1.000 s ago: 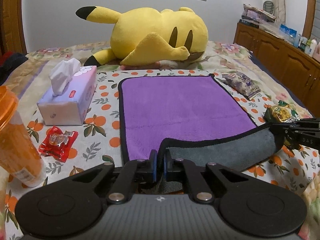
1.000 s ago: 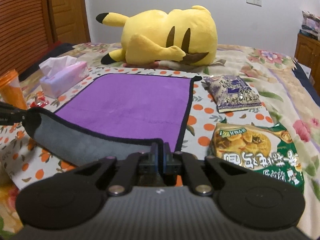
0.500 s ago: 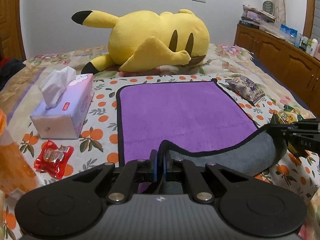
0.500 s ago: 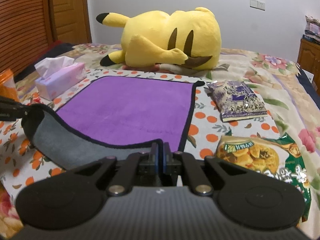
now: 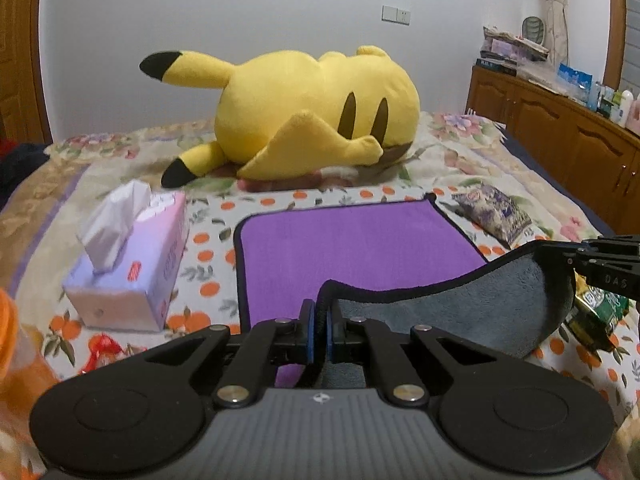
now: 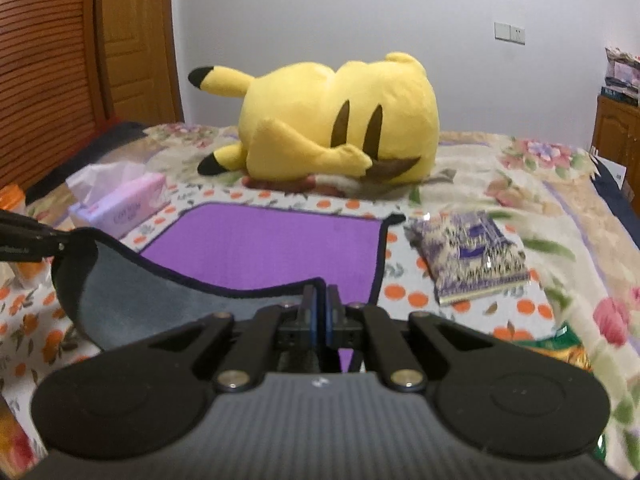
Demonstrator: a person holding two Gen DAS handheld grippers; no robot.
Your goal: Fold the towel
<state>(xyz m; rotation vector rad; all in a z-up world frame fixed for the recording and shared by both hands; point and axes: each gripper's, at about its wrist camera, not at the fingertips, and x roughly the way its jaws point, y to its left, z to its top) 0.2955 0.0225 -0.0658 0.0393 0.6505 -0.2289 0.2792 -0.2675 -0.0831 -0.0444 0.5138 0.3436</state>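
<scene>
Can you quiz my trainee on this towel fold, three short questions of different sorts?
1. True or false: both the left tool and the right tool are shut on the towel.
2. Which colour is the towel's lifted underside: A purple, B grey, C yellow?
3. Fill in: the box beside the towel's left edge is a ____ box.

Key
1. True: each tool pinches a near corner at the black hem.
2. B: grey shows where the near edge is raised; the top face is purple.
3. Tissue.
</scene>
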